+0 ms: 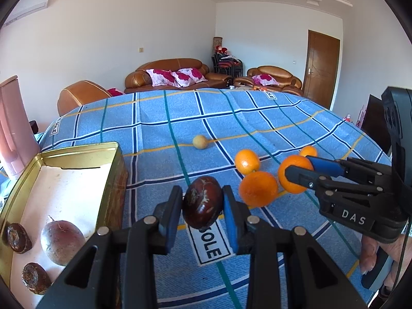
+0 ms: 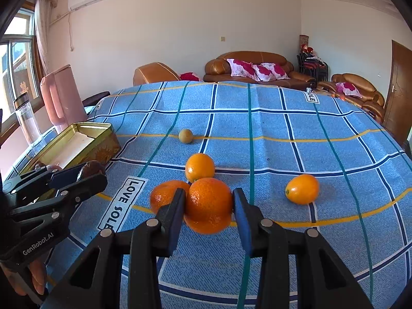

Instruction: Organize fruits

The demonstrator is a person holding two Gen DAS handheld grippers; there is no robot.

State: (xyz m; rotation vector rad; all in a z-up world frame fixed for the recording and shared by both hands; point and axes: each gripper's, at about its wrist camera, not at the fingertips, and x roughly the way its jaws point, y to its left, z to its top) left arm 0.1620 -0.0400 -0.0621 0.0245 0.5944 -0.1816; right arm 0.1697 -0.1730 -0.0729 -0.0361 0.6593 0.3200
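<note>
The gold tin (image 1: 77, 152) sits at the left edge of the blue checked surface (image 1: 257, 118), and my left gripper (image 1: 203, 203) is the one beside it; the right is well off to the other side, among the oranges. So the tin lies left of and a little ahead of my left jaws, and I judge the coming move turns on that short swing leftward over its near wall.

My left jaws are closed almost fully on a dark brown oval fruit (image 1: 203, 203), one pad on each side. Its long axis runs roughly upright between the pads, tilted a little. From the right wrist view it looks lifted off the cloth, beside the tin's corner.

Inside the tin I see a reddish round fruit (image 1: 62, 242) and two dark, ring-marked pieces (image 1: 18, 237), all at the near end; the far end is bare.

My right gripper (image 2: 208, 203) has its jaws narrowed onto an orange (image 2: 208, 203), the pads touching both flanks. A second orange (image 2: 164, 195) touches it on the left and a third (image 2: 200, 167) sits just behind. I cannot tell whether the gripped one is off the cloth. A smaller oval orange fruit (image 2: 302, 189) lies apart to the right, and a pale round one (image 2: 186, 136) further back.
</note>
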